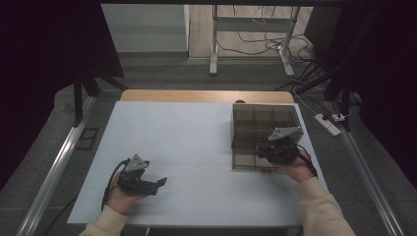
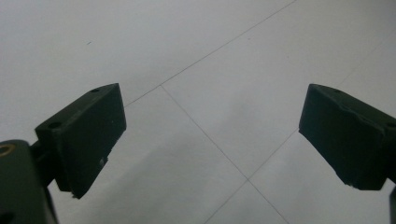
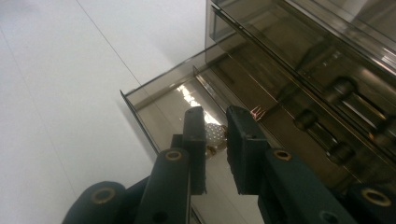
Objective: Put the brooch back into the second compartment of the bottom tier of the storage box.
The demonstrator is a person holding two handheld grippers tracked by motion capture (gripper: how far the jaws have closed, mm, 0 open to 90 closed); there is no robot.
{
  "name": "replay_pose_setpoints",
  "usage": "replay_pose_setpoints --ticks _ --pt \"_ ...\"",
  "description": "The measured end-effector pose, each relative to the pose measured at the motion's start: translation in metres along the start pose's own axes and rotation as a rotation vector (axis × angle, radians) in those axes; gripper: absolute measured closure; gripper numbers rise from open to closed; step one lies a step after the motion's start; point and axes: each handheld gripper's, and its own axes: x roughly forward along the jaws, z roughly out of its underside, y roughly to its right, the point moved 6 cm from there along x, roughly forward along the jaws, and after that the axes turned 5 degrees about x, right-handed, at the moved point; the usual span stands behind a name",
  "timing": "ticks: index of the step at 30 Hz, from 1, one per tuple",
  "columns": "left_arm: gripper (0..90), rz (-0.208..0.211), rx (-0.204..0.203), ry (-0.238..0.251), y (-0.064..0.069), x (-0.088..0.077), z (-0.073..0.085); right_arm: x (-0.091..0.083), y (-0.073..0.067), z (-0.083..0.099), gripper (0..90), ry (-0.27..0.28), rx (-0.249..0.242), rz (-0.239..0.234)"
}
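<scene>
A smoky clear plastic box (image 1: 255,129) with inner compartments stands near the right edge of the white surface (image 1: 196,142), toward the far right corner, its long axis running from the near edge to the far edge. In the right gripper view a shallow drawer (image 3: 159,100) stands pulled out of the box at its near end, pointing toward the person. The right tool (image 3: 215,140) is lowered into this drawer, its jaws drawn close on either side of a small pearly beaded piece (image 3: 214,133); whether they already pinch it cannot be told. The likely step is lifting this piece out, and it would go best with the jaws closed squarely on the bead cluster, then raised straight up, clear of the thin drawer wall. The left tool (image 1: 158,182) rests in the hand near the near left corner, jaws spread wide and empty over bare surface.
</scene>
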Motion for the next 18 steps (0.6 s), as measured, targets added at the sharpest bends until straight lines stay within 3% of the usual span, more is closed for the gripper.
replay_pose_setpoints --ticks 18 --pt "6.8 -0.002 0.002 0.0 0.0 0.0 0.0 -0.007 0.008 0.012 76.6 -0.019 0.017 0.026"
